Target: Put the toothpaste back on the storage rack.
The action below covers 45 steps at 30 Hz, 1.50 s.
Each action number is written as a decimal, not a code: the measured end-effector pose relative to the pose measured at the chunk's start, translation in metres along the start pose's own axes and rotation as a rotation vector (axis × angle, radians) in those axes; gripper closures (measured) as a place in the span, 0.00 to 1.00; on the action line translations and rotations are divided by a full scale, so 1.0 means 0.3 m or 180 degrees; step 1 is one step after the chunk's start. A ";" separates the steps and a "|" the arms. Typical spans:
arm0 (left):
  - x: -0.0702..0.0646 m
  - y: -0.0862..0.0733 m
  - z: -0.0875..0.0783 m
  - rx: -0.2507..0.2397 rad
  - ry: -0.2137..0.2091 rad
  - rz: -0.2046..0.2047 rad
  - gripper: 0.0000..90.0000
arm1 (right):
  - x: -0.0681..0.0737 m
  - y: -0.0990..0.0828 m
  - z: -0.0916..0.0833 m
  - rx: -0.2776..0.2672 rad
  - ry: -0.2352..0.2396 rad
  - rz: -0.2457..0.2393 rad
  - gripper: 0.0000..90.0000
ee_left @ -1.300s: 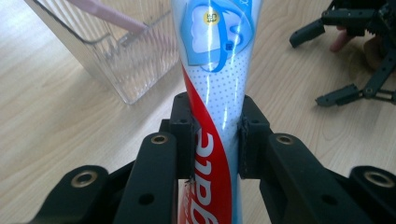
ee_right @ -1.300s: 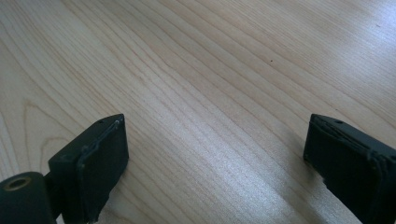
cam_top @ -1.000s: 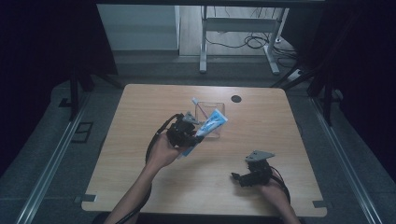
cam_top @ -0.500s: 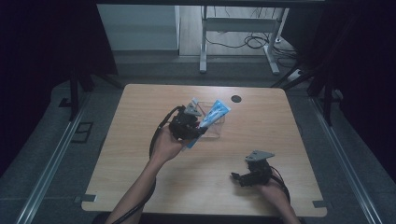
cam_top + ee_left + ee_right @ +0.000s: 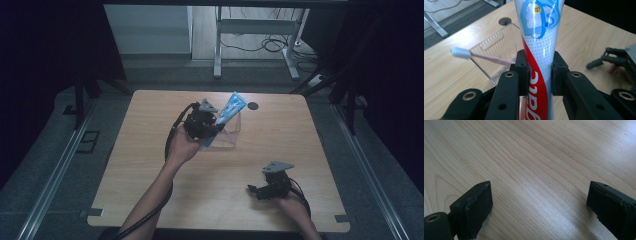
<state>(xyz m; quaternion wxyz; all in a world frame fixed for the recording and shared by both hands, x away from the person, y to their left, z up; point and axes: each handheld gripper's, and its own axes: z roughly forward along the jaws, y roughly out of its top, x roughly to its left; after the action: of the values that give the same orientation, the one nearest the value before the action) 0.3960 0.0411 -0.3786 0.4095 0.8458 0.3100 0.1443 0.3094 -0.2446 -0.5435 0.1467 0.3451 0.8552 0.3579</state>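
Left tongs (image 5: 537, 72): pinching toothpaste tube (image 5: 539, 37), now lifted higher over clear holder (image 5: 226, 134) (drop-in looks next).
Right tongs (image 5: 539, 207): spread, idle.

White letters, cut off but seemingly "olg", run along the red band of the toothpaste tube (image 5: 541, 47); its yellow dot carries unreadable small print.

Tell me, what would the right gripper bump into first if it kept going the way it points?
Probably the table. The right gripper has open jaws, and bare wood lies ahead between them. It seems tilted down toward the wood, though depth is hard to judge.
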 end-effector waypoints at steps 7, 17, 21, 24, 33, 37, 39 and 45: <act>0.026 0.038 0.030 -0.0098 0.0051 -0.0008 0.81 | 0.000 0.000 0.000 0.0001 0.0001 -0.0001 0.07; 0.037 0.082 0.072 -0.0211 0.0097 0.0019 0.81 | 0.000 0.000 -0.001 0.0002 0.0001 0.0005 0.07; 0.042 0.100 0.098 -0.0226 0.0136 0.0066 0.81 | 0.000 0.000 0.000 0.0001 -0.0001 0.0001 0.07; 0.044 0.106 0.108 -0.0225 0.0152 0.0082 0.81 | 0.000 0.000 0.000 0.0001 -0.0001 0.0000 0.07; 0.062 0.119 0.165 -0.0282 0.0197 0.0062 0.81 | 0.000 0.000 0.000 0.0000 -0.0001 -0.0003 0.07; 0.073 0.111 0.188 -0.0301 0.0225 0.0027 0.81 | 0.000 0.000 0.000 0.0000 0.0001 0.0007 0.07; 0.079 0.106 0.198 -0.0321 0.0223 -0.0002 0.81 | 0.000 0.000 0.000 0.0002 0.0002 0.0006 0.07; 0.092 0.094 0.228 -0.0350 0.0223 -0.0051 0.81 | 0.000 0.000 0.000 0.0000 0.0003 0.0004 0.07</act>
<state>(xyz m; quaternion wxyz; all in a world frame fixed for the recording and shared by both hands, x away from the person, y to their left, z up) 0.4626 0.0042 -0.3994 0.4454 0.8140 0.3225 0.1874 0.3094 -0.2446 -0.5435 0.1461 0.3455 0.8550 0.3581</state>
